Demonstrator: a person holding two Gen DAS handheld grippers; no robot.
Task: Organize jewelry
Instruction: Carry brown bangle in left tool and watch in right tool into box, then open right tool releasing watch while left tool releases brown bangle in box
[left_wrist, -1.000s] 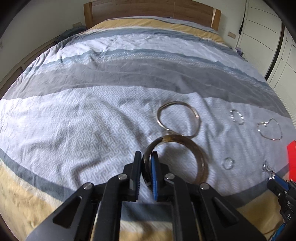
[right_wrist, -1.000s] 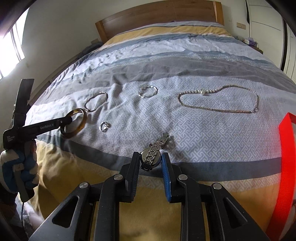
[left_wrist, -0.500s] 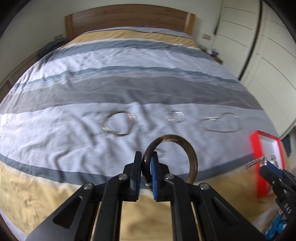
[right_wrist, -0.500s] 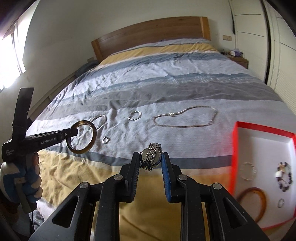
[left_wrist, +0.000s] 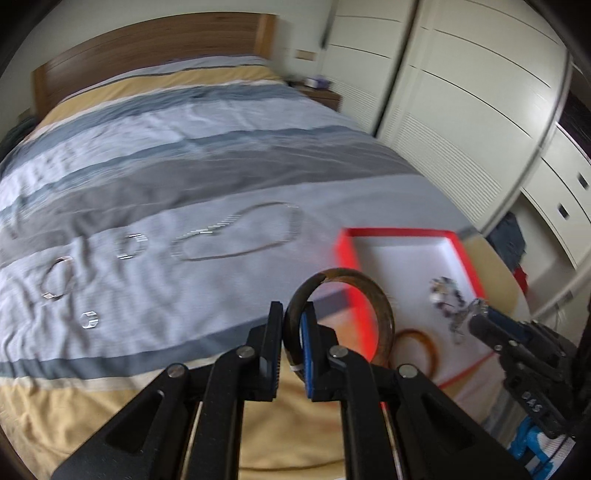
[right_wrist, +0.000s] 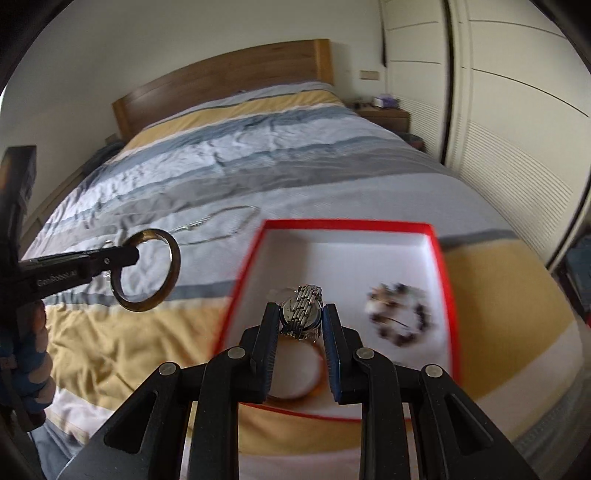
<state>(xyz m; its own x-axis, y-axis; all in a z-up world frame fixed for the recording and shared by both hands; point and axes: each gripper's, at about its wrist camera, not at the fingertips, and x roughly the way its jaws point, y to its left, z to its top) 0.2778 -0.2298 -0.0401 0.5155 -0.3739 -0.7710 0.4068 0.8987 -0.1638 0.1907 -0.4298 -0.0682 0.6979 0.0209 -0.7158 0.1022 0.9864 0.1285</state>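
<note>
On the bed (right_wrist: 332, 177), the box (right_wrist: 439, 258) sits at four o'clock; the necklace (left_wrist: 240, 232) lies at its ten o'clock. Inside the box, a beaded bracelet (right_wrist: 402, 317) lies at three o'clock.

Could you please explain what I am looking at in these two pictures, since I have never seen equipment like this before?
There is no robot here: a person holds a hand-operated gripper in each hand, and each gripper carries a wide-angle camera looking forward along its two fingers. That is why black fingers fill the bottom of both pictures.

The left view shows the left gripper shut on a dark brown bangle. The right view shows the right gripper shut on a silver wristwatch, hovering over a red box with a white inside.

Everything lies on a bed with a striped cover. In the box are a beaded bracelet and an orange bangle. On the cover lie a chain necklace, a thin bracelet and two small rings, one beyond the other.
</note>
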